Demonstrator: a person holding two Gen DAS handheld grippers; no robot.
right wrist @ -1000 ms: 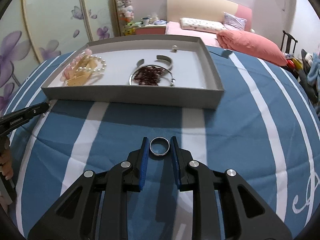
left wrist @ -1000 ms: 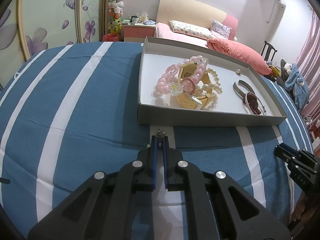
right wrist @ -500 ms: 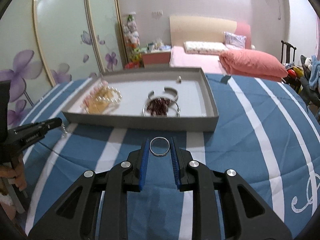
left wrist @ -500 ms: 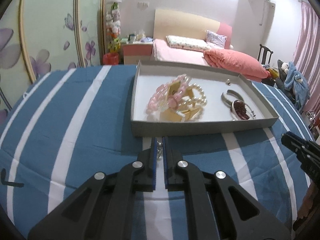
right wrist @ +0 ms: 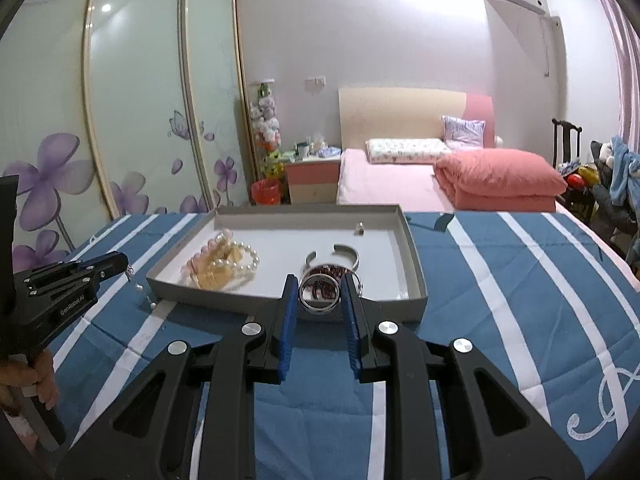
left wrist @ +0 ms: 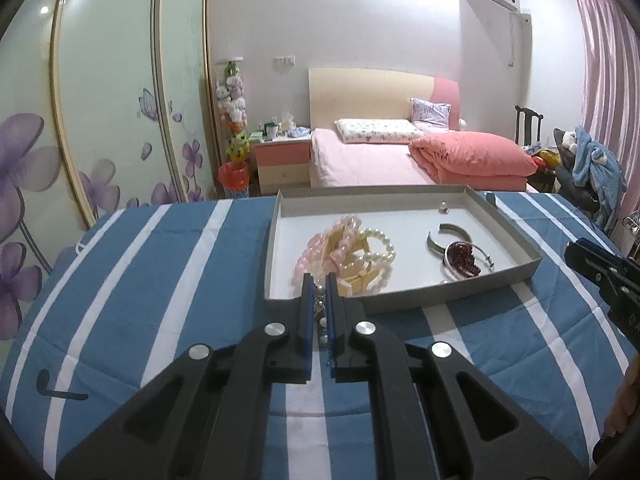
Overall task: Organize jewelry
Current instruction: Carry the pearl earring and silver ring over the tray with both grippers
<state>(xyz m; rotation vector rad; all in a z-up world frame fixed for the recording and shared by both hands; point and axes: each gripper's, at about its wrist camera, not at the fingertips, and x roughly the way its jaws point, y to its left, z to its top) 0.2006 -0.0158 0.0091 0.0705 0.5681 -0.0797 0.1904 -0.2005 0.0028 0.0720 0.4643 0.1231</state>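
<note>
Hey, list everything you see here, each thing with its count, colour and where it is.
Tray: one, grey, on the striped cloth.
Bead bracelets: a heap, pink, pearl and cream, tray's left half.
Cuff bangle: one, silver, tray's right half.
Garnet bracelet: one, dark red, beside the cuff.
Small ring: one, silver, tray's far side.
Cloth: one, blue with white stripes.
Ring: one, silver, in the right tool.
Pearl drop earring: one, silver, hanging from the left tool.
</note>
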